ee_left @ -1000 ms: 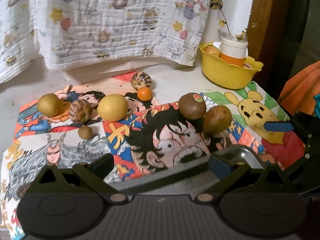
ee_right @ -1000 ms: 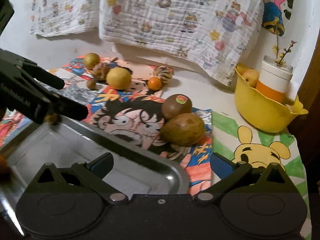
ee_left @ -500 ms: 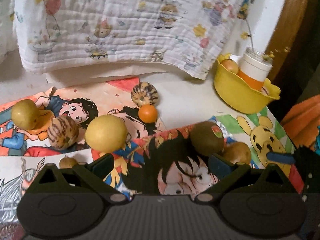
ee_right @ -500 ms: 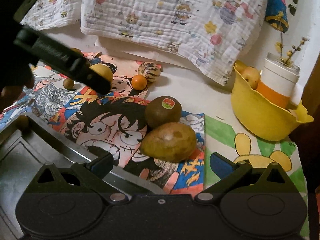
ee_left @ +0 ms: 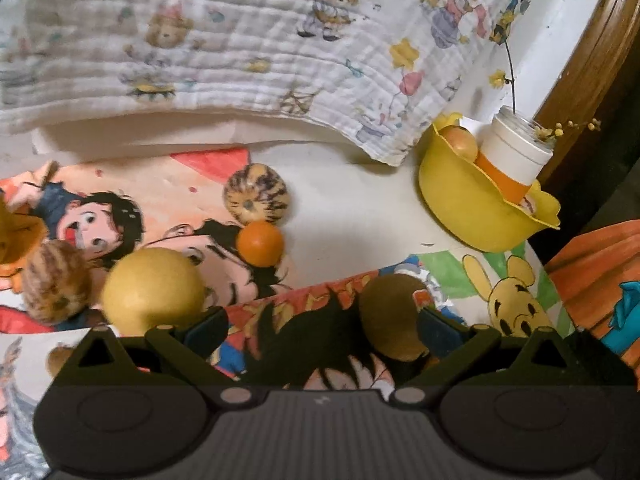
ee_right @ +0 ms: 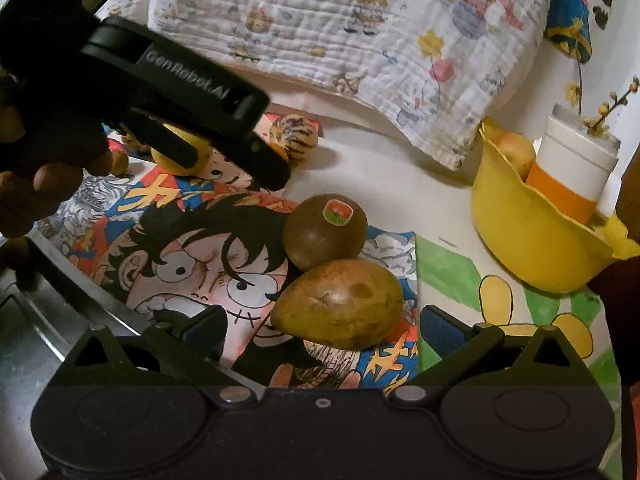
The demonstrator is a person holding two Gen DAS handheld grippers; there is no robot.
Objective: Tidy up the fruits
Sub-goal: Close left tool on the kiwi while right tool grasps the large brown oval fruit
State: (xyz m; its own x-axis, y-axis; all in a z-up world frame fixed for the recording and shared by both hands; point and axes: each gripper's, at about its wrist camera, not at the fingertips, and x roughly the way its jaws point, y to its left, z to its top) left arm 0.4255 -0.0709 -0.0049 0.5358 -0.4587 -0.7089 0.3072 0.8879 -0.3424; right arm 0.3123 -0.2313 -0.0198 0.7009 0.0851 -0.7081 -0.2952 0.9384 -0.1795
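— What is seen on the worktop (ee_left: 352,200)?
— A white surface is covered by cartoon-print sheets (ee_right: 192,256). A yellow bowl (ee_left: 472,208) is set at the right, on bare worktop. A metal tray (ee_right: 36,332) is placed at the near left.
— And at the back?
— A printed cloth (ee_left: 248,44) is draped over the far edge.

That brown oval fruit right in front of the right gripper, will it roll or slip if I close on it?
The brown oval fruit looks smooth and slightly glossy, so it may slip under a light pinch. Its egg-like shape would probably wobble rather than roll straight. It lies against the round stickered fruit, which may get nudged and roll.
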